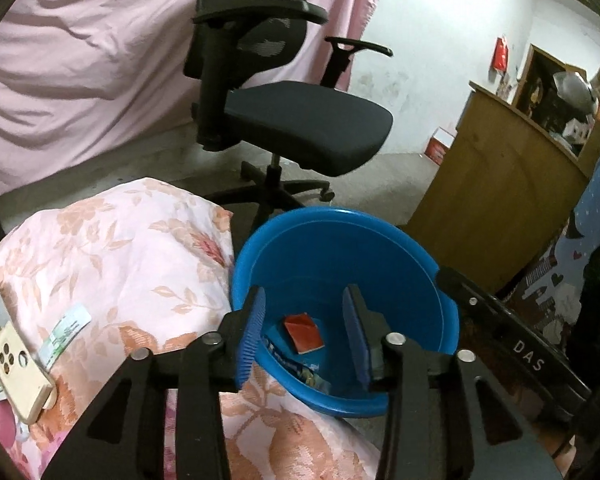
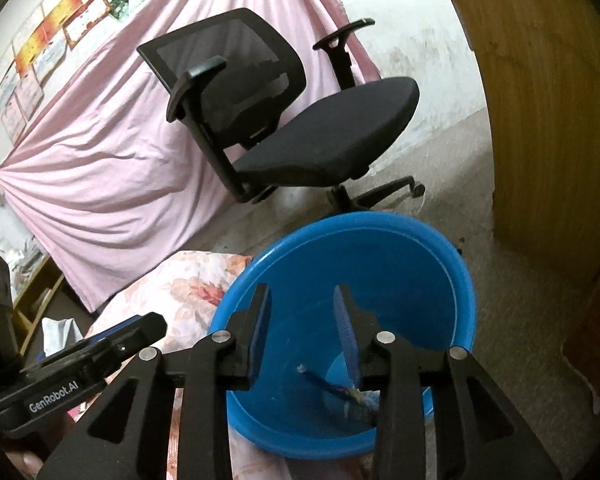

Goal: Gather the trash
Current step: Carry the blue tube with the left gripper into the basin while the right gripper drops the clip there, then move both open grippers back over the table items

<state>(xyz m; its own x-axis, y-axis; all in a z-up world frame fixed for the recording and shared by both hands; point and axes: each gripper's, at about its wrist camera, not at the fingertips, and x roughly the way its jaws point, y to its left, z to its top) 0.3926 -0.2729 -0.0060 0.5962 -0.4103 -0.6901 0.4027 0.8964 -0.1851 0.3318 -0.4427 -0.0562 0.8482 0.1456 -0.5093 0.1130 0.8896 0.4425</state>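
Observation:
A blue plastic bucket [image 1: 380, 248] stands on the floor beside a floral bed cover. At its bottom lie a red wrapper [image 1: 303, 332] and a blue printed wrapper [image 1: 300, 368]. My left gripper [image 1: 304, 334] hangs over the bucket's mouth, open, with nothing between its blue pads. In the right wrist view the same bucket [image 2: 380, 248] fills the lower middle, and the blue wrapper [image 2: 340, 392] lies inside. My right gripper [image 2: 302, 338] is also over the bucket, open and empty. The left gripper's body [image 2: 80, 364] shows at the lower left of that view.
A black office chair [image 1: 300, 120] stands just behind the bucket before a pink curtain [image 1: 80, 60]. A wooden cabinet [image 1: 500, 184] is at the right. On the floral bed cover [image 1: 120, 260] lie a cream phone [image 1: 20, 368] and a small green-and-white packet [image 1: 66, 332].

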